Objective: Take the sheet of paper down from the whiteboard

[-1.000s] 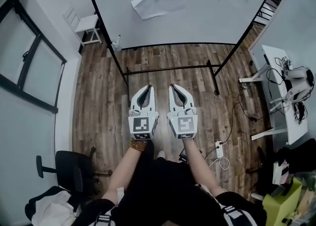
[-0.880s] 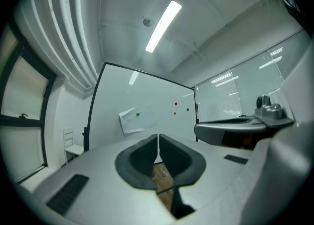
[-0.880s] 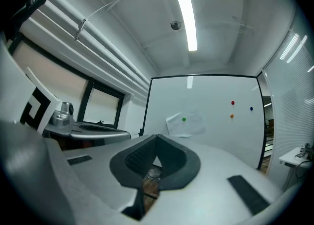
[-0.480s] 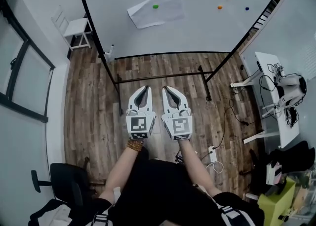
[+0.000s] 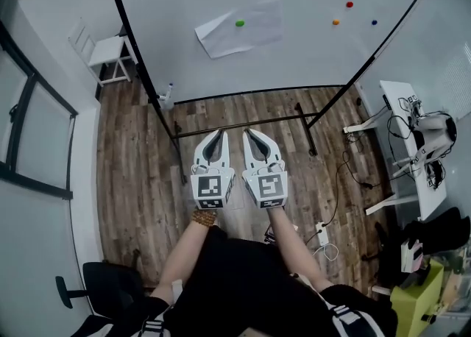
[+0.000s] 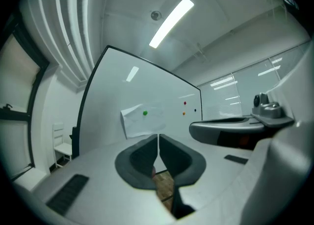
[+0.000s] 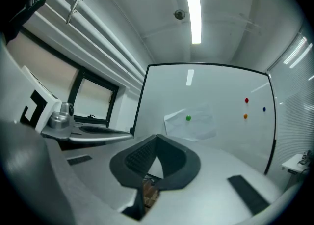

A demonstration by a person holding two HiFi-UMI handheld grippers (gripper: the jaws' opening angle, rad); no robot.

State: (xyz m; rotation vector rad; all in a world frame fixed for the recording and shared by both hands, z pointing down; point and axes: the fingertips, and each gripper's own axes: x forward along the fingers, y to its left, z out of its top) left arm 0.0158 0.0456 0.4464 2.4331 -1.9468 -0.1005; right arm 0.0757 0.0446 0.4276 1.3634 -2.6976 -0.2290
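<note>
- Black rubber fingers [image 6: 140,160] on the left gripper [image 6: 158,136] are pressed together with nothing between them. The right gripper [image 7: 156,137] is the same, tips touching and empty.
- Both grippers are side by side, pointing level at the board. That pose hasn't changed over the last second; the pair has just travelled forward together.
- What changed is the distance. In the head view the stand's lower bar [image 5: 243,126] used to be well ahead of the tips, and now it's just past them at 12 o'clock. The person has been walking up to the whiteboard [image 5: 294,56].
- The sheet of paper [image 5: 239,30] is up on the board at 12 o'clock from the grippers, hanging a bit crooked. One green magnet [image 5: 240,23] near its top edge pins it.
- Three spare magnets, red [image 5: 349,4], orange [image 5: 335,22] and blue [image 5: 374,23], sit off at about 1 o'clock, well apart from the sheet.
- My read is this is only the approach, with nothing touched yet. Both sets of fingers will have to open before anything can grab the paper or the magnet.
</note>
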